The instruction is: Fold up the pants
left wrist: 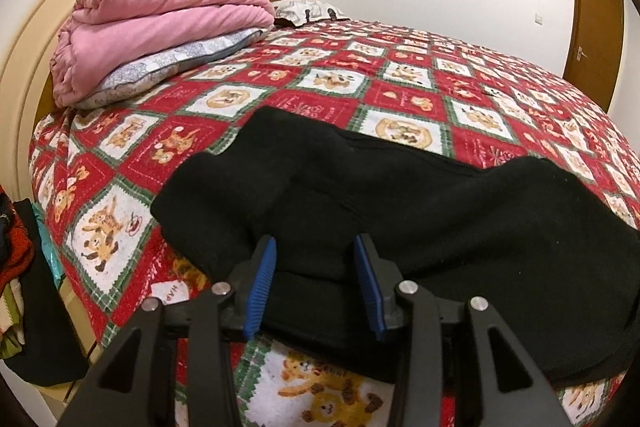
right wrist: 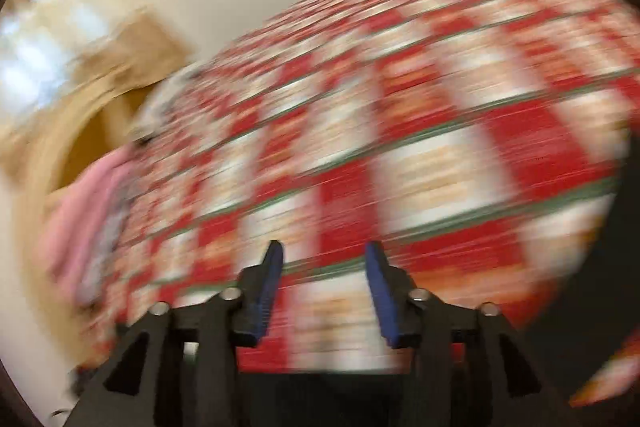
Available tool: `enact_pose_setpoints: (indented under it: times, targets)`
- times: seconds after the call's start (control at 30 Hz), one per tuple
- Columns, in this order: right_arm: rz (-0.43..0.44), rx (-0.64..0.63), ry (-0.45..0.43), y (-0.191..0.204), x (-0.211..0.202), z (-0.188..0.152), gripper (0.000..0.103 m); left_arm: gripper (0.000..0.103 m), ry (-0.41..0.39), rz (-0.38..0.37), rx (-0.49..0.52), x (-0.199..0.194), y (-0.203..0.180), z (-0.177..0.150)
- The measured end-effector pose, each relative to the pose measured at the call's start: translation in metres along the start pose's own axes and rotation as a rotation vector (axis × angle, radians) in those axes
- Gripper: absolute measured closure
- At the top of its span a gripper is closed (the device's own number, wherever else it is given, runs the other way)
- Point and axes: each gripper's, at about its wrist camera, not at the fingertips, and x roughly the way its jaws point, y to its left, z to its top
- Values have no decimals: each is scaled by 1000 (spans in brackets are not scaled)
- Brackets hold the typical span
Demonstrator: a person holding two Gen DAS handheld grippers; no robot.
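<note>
The black pants (left wrist: 400,203) are lying spread out on the bed, right in front of the left gripper (left wrist: 316,247) and running off to its right, with the near edge doubled over into a thick fold. The left gripper's blue pads (left wrist: 262,287) sit on either side of that folded edge with the fabric between them, jaws partway open, but I honestly can't tell whether they're pinching it or just straddling it. Under the pants is a red-and-white patchwork quilt (left wrist: 400,75) with cartoon bears. Further ahead and to the left there's a folded pink blanket (left wrist: 160,23) stacked on a grey pillow (left wrist: 160,71), up against a cream headboard (left wrist: 48,27).

The right wrist view is badly smeared. The right gripper (right wrist: 324,251) has its jaws partway apart with nothing between them, only blurry quilt beyond.
</note>
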Motion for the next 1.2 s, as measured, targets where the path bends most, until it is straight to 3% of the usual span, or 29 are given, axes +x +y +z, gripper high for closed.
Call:
enact_pose_setpoints:
  times: [0.1,0.17,0.27,0.37,0.43,0.5,0.6,0.67,0.7,0.8,1.03,1.2]
  targets:
    - [-285,58,-42,-67,-27,18,55,59,10,9,-8,0,-1,1]
    - [-360,86,-17,-102,-29,29,55,59,18,12,-17,1,-1,3]
    - [-384,97,68,-130,-13,39,55,59,24,18,-20,1,-1,3]
    - [-438,61,98,-135,2,42,54,58,30,18,-22,1,-1,3]
    - [-496,4,117,-128,13,47,48,58,32,17,-24,1,-1,3]
    - [-500,10,129,-129,19,51,42,58,30,18,-19,1,0,4]
    - [-479,57,154,-138,21,55,43,58,31,17,-20,1,0,4]
    - [-484,70,156,-142,16,55,66,58,33,12,-27,2,1,4]
    - [-507,69,155,-145,14,54,83,58,33,12,-28,1,1,4]
    - [-410,142,135,-162,-7,49,97,58,30,13,-21,1,1,4]
    - [-79,252,-73,-172,-108,18,97,58,32,9,-20,1,2,4]
    - [45,339,-234,-194,-201,-38,97,57,39,-5,-23,2,4,5]
